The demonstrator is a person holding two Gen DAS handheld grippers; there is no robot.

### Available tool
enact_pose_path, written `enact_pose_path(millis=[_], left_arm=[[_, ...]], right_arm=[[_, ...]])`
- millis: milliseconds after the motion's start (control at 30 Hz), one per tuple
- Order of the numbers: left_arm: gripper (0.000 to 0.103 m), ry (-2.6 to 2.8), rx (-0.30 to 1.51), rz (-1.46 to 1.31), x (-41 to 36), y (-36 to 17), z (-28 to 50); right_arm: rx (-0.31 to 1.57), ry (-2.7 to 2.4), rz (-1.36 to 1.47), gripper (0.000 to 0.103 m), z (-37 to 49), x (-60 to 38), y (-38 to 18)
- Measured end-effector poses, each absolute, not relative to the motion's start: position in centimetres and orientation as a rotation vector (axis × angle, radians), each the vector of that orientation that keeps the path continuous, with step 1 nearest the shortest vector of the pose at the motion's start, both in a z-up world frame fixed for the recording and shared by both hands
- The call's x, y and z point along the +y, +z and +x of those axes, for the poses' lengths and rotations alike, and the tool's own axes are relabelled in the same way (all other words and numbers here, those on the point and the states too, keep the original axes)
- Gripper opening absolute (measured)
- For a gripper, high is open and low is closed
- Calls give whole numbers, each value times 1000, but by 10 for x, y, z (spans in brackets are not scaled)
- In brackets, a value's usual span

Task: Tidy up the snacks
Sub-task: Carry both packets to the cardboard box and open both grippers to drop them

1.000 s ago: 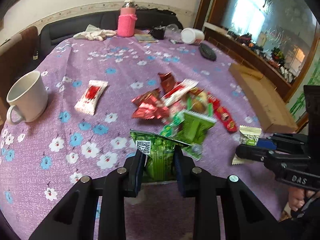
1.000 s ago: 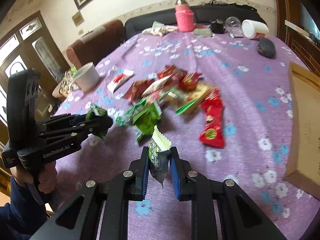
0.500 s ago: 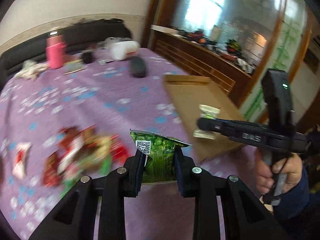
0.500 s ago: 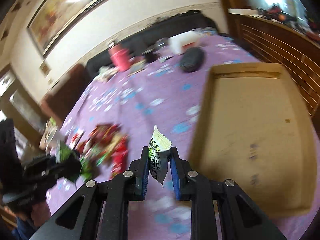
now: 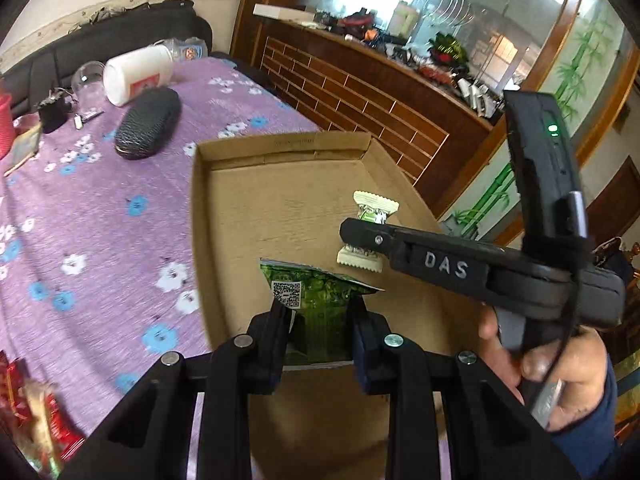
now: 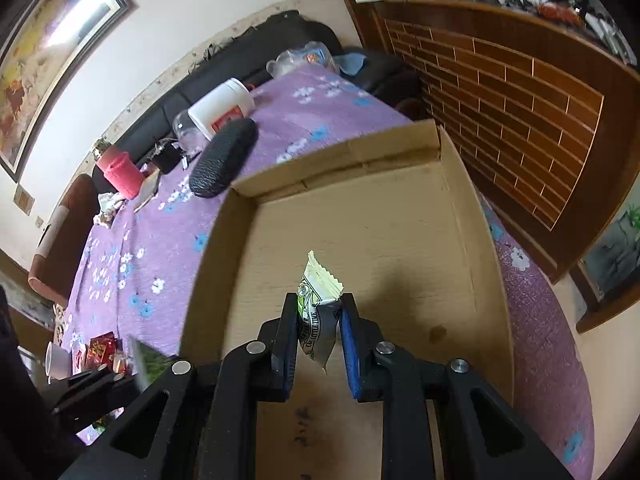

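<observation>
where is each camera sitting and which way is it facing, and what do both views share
Left wrist: on the left tongs, facing down over the cardboard tray; they grip a green packet; the right tongs and a hand show.
Right wrist: on the right tongs, facing down into the tray; they grip a pale candy.
Shared: tray, purple tablecloth, black case, white jar.
</observation>
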State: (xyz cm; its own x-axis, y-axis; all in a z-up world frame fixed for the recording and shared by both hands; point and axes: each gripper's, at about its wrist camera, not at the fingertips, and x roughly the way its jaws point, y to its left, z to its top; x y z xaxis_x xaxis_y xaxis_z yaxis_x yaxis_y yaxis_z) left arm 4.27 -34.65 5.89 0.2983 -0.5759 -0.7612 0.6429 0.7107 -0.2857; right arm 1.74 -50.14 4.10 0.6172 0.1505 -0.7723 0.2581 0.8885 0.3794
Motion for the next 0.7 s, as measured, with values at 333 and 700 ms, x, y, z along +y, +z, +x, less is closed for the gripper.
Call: enact_pose_path(millis=[333, 700], left_arm=[[27, -758, 1021, 80, -359, 38, 54], [48, -734, 993, 58, -351, 49, 53]], right_arm=[[937, -60, 491, 23, 21, -503, 31], [921, -78, 522, 42, 12, -506, 41]])
